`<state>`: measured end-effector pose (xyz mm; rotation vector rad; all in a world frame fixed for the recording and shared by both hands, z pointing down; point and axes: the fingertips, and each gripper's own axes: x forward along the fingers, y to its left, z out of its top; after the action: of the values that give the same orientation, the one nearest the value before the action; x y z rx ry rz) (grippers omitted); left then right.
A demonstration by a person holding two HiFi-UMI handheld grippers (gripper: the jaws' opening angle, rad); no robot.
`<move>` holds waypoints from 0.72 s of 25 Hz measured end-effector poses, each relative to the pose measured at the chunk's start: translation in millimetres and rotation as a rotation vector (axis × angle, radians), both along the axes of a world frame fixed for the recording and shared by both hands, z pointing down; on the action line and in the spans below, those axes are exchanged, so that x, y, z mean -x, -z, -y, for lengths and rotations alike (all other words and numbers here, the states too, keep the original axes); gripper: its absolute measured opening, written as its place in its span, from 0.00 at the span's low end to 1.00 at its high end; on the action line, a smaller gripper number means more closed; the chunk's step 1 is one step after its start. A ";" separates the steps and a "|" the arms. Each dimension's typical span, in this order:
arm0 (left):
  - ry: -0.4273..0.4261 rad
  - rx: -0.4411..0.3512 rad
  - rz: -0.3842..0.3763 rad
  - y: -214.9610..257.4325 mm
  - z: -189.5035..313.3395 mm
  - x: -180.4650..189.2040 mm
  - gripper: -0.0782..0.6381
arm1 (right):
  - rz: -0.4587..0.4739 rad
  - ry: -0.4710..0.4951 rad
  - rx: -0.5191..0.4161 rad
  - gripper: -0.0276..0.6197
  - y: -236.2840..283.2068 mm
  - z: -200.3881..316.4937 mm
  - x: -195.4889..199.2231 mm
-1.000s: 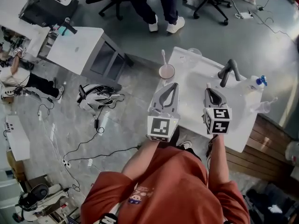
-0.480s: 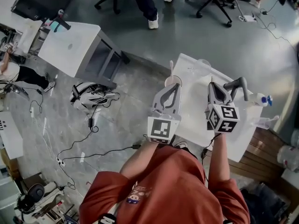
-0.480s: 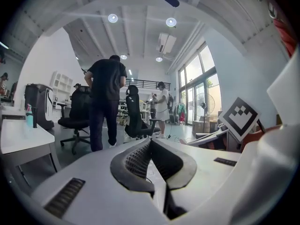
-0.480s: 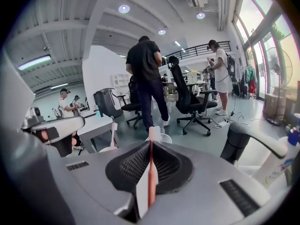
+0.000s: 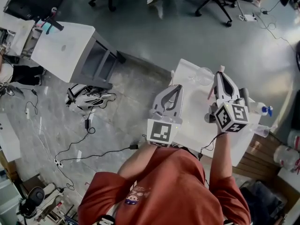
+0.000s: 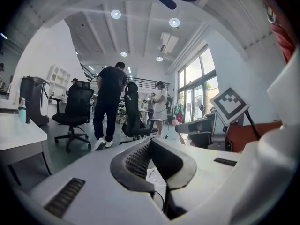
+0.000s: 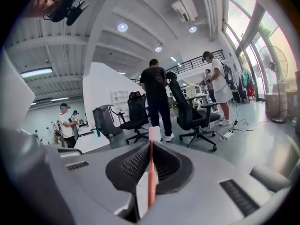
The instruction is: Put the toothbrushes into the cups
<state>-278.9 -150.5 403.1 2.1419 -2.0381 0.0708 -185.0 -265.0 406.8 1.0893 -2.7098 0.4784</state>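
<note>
Upright, an orange-handled toothbrush (image 7: 150, 172) is clamped between the jaws of the right gripper (image 5: 220, 75), and its white head is seen standing clear above the jaw tips. That gripper is held over the white table (image 5: 192, 123), just beside a clear cup (image 5: 204, 76) that stands near the table's far edge. The left gripper (image 5: 176, 87) is held over the table's left edge, its jaws pressed together with nothing between them. A blue-capped bottle (image 5: 260, 109) is seen at the table's right.
</note>
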 end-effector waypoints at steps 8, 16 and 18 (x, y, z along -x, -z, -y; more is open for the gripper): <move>-0.026 -0.022 -0.011 6.0 28.0 14.8 0.13 | 0.097 -0.003 -0.118 0.09 33.3 30.5 28.7; -0.044 -0.036 -0.027 7.3 47.4 26.4 0.13 | 0.163 -0.026 -0.266 0.09 43.5 38.4 44.7; -0.044 -0.044 -0.035 9.4 51.9 27.3 0.13 | 0.171 -0.036 -0.295 0.09 42.8 38.4 43.8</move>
<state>-306.2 -202.4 393.7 2.1983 -1.9913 -0.0062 -228.8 -303.4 364.0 1.2200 -2.9858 0.1860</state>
